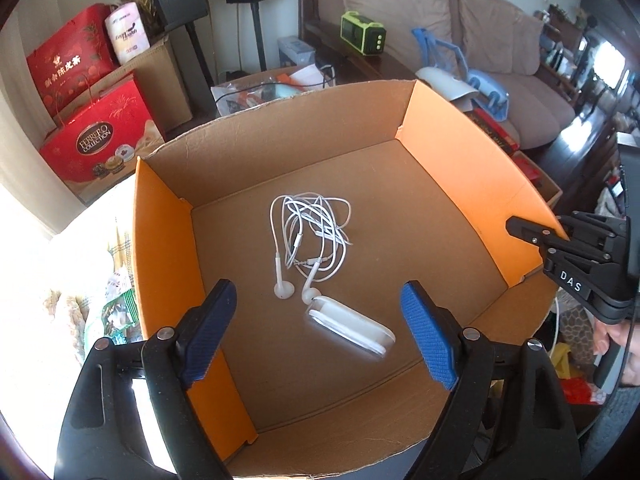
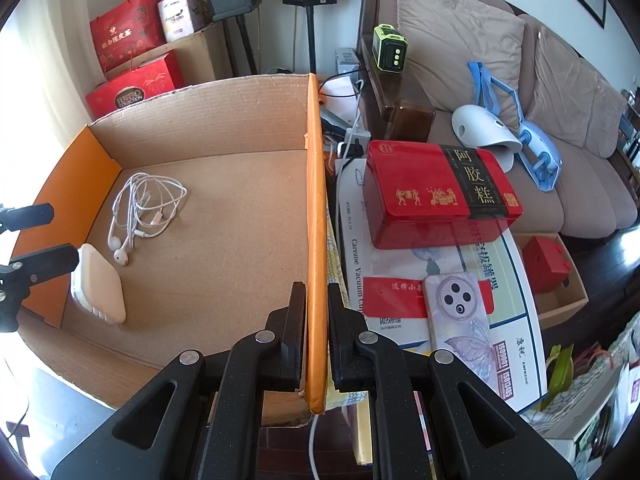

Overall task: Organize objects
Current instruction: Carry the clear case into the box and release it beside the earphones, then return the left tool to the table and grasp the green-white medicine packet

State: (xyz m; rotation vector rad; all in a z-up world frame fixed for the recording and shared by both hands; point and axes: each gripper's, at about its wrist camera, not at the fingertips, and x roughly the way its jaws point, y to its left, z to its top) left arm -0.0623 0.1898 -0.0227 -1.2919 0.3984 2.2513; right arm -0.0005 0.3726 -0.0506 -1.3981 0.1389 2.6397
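An open cardboard box (image 1: 460, 176) with orange side walls holds tangled white earphones (image 1: 308, 236) and a white case (image 1: 352, 326) on its floor. My left gripper (image 1: 320, 330) hovers open over the box, its blue pads either side of the case, empty. In the right wrist view the earphones (image 2: 144, 208) and case (image 2: 100, 284) lie at the box's left end. My right gripper (image 2: 314, 336) is shut on the box's orange right wall (image 2: 316, 220). It also shows in the left wrist view (image 1: 560, 248) at the wall's corner.
Right of the box lie a red tin (image 2: 436, 192), a phone with a butterfly case (image 2: 460, 316) and printed cartons. A brown sofa (image 2: 560, 100) holds a white and blue device. Red gift bags (image 1: 80, 92) and speakers stand behind.
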